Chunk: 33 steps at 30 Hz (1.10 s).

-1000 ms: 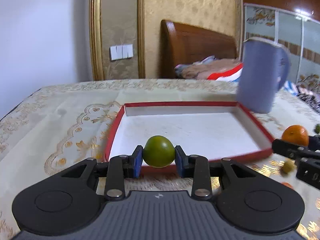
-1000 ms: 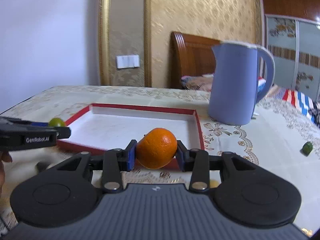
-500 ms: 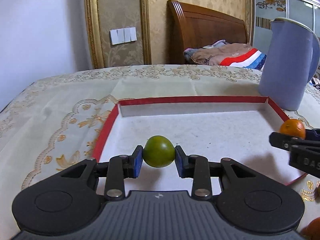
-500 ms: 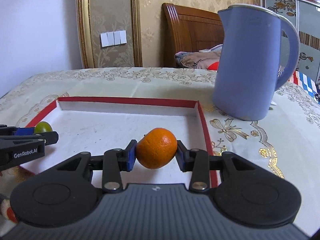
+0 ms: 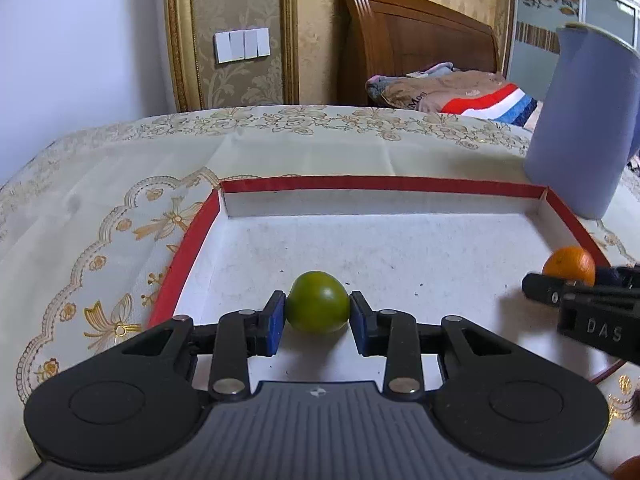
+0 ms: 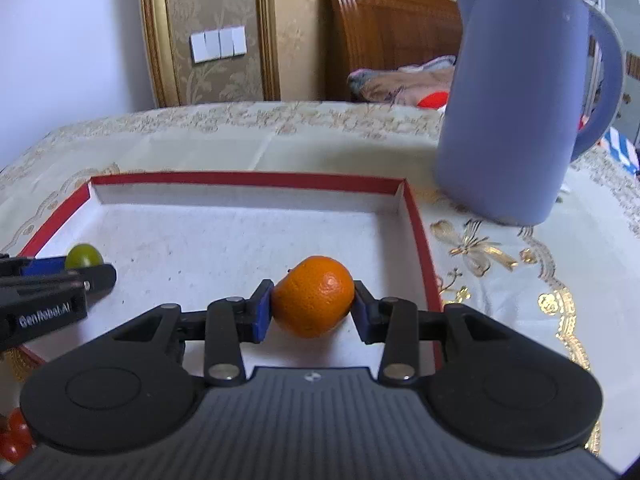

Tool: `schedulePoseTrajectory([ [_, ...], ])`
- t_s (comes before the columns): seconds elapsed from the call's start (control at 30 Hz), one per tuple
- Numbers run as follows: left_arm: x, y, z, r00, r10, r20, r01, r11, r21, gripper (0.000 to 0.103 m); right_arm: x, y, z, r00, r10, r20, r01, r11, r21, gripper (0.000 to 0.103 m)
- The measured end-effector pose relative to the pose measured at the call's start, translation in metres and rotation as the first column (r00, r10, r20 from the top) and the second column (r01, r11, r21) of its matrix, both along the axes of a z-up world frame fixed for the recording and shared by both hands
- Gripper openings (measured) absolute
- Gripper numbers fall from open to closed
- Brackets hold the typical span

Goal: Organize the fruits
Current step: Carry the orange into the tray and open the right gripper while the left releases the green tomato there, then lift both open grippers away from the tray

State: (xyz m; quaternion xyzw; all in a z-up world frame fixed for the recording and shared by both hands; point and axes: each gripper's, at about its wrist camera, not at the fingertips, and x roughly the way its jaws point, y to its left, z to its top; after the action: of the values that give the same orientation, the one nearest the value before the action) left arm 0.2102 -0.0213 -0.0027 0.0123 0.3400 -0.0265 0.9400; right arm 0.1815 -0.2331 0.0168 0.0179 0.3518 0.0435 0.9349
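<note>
Now the left tool [image 5: 317,312] grips a green fruit [image 5: 317,302] by its sides over the tray [image 5: 384,183], while the right tool [image 6: 313,307] pinches an orange [image 6: 313,296] at its 3 o'clock. Both fruits look light, round and prone to rolling, their skins soft enough to bruise. The kettle [image 6: 516,96] stands at the tray's 2 o'clock.

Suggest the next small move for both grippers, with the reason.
Probably lower both a little, then open. The left gripper is shut on the green fruit and the right gripper on the orange, both over the white floor of the red-rimmed tray, which has bare space beneath them.
</note>
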Motion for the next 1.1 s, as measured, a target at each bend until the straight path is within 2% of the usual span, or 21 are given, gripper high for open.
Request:
schedulePoseTrajectory([
  [0.1,0.004,0.001,-0.002,1.0,0.005,-0.03,-0.005,1.0,0.002,0.034,0.002,-0.003,-0.001,1.0,-0.01,-0.004,0.01,1.0,0.004,0.042],
  [0.17,0.003,0.001,-0.001,1.0,-0.009,-0.012,0.009,1.0,-0.004,0.034,-0.001,-0.005,0.001,1.0,-0.026,0.014,0.026,1.0,0.001,0.06],
  [0.23,-0.003,0.001,0.001,1.0,-0.008,0.023,0.008,1.0,0.006,0.036,-0.007,-0.006,0.005,0.998,-0.03,0.048,0.03,0.999,0.016,0.068],
  [0.3,-0.011,0.002,0.006,0.997,-0.01,0.078,0.01,1.0,0.004,0.051,-0.013,-0.005,0.009,0.996,-0.027,0.086,0.026,1.0,0.013,0.071],
  [0.37,-0.02,0.006,0.012,0.991,0.002,0.134,-0.002,1.0,-0.005,0.06,-0.019,-0.004,0.011,0.992,-0.034,0.119,0.034,0.999,-0.002,0.075],
  [0.5,-0.041,0.02,0.02,0.976,0.033,0.217,-0.026,0.999,-0.036,0.061,-0.03,-0.007,0.012,0.989,-0.044,0.14,0.04,0.999,0.03,0.076],
  [0.57,-0.051,0.028,0.019,0.972,0.056,0.227,-0.045,0.997,-0.056,0.062,-0.036,-0.01,0.015,0.984,-0.063,0.168,0.057,0.997,0.044,0.086],
  [0.63,-0.058,0.032,0.017,0.971,0.063,0.232,-0.054,0.998,-0.042,0.062,-0.041,-0.015,0.018,0.976,-0.089,0.201,0.08,0.995,0.052,0.095],
  [0.73,-0.064,0.04,0.015,0.97,0.091,0.227,-0.08,0.995,-0.055,0.062,-0.05,-0.019,0.02,0.971,-0.105,0.217,0.095,0.994,0.055,0.095],
  [0.87,-0.075,0.049,0.012,0.977,0.081,0.2,-0.063,0.994,-0.092,0.062,-0.074,-0.027,0.017,0.966,-0.115,0.231,0.098,0.992,0.086,0.095],
  [1.03,-0.103,0.062,0.011,0.969,0.069,0.236,-0.048,0.994,-0.094,0.063,-0.115,-0.044,0.012,0.952,-0.164,0.259,0.111,0.972,0.208,0.098],
  [1.1,-0.116,0.07,0.01,0.968,0.064,0.241,-0.038,0.993,-0.111,0.065,-0.129,-0.05,0.01,0.947,-0.173,0.272,0.111,0.967,0.229,0.099],
])
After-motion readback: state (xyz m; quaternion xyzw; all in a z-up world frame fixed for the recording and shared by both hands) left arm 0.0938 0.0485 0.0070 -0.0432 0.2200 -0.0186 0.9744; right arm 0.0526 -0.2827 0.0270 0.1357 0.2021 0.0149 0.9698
